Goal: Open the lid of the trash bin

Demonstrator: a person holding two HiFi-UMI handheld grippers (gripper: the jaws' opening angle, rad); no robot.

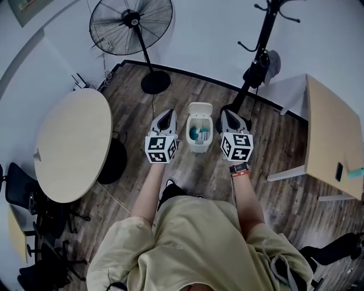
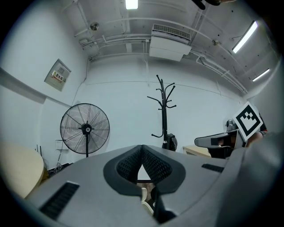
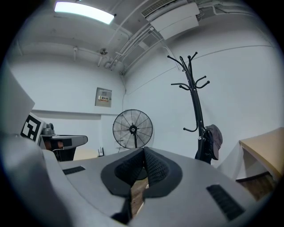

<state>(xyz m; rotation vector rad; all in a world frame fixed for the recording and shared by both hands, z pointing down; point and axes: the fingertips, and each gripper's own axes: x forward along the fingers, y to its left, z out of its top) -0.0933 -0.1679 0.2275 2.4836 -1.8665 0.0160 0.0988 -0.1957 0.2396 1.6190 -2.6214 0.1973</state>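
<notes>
Wood floor [image 1: 187, 88] surrounds the open white trash bin [image 1: 199, 144]

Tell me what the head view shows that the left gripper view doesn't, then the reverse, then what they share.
Head view only: the trash bin seen from above, its lid raised and its inside exposed, plus the person's torso and forearms.

Left gripper view only: the ceiling, with a strip light and an air-conditioning unit.

Both: the standing fan, the coat stand, the round table, the left gripper and the right gripper.
</notes>
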